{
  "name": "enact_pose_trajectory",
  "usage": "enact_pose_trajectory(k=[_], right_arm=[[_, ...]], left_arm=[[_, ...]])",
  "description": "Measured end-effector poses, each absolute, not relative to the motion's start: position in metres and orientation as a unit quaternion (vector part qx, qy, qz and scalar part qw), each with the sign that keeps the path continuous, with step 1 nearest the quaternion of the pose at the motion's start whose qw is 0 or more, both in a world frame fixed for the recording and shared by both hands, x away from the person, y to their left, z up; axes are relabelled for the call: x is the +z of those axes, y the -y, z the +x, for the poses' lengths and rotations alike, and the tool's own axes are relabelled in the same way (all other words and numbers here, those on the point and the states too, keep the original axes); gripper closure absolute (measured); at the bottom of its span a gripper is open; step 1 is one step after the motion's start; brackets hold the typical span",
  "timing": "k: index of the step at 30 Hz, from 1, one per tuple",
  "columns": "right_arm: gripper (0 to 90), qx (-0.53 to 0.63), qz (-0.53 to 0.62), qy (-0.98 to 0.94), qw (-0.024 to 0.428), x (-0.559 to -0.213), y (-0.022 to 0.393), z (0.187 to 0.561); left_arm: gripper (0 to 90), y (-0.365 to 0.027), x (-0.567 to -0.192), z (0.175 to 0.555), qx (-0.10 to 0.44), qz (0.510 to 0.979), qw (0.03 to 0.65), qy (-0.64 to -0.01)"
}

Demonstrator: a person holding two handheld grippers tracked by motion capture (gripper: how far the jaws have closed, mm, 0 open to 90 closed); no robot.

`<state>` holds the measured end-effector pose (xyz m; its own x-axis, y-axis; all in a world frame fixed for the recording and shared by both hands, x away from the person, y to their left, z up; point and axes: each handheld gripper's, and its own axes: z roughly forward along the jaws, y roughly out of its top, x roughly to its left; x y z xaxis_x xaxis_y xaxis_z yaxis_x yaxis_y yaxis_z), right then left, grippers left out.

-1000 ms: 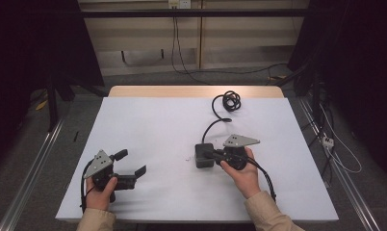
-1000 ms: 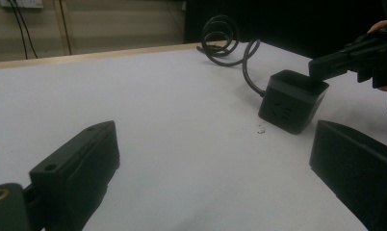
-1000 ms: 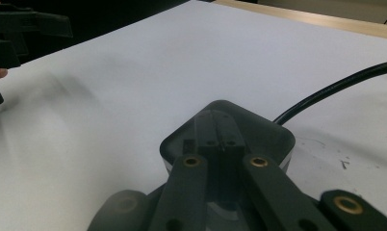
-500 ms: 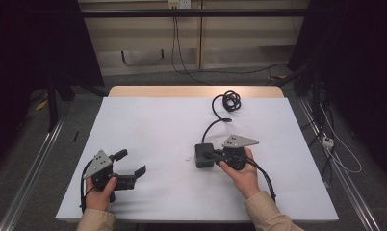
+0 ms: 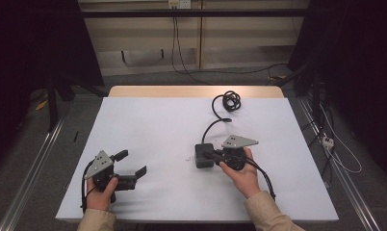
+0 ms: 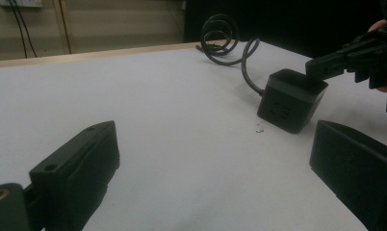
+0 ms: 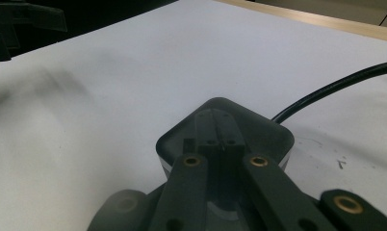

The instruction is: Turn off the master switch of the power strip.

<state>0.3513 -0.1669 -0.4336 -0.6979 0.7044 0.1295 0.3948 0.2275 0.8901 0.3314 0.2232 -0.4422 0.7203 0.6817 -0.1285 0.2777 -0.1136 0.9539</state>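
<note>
Two grippers | right gripper closed, tips over black socket cube | left gripper wide, empty

Left gripper jaws wide apart, low over the white table, nothing between them. Black socket cube toward the table's right edge, cable coiled near the far edge. Right gripper tip touching the cube's top.
</note>
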Motion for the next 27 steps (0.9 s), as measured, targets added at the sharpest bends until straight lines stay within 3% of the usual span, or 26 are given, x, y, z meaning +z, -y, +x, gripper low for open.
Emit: enact_pose_trajectory(k=[27], right_arm=[[90.0,0.498,0.360,-0.773,0.160,-0.4320,0.1644,0.3507]], left_arm=[[3.1,-0.2256,-0.4430,0.3290,0.176,0.725,0.576,-0.333]])
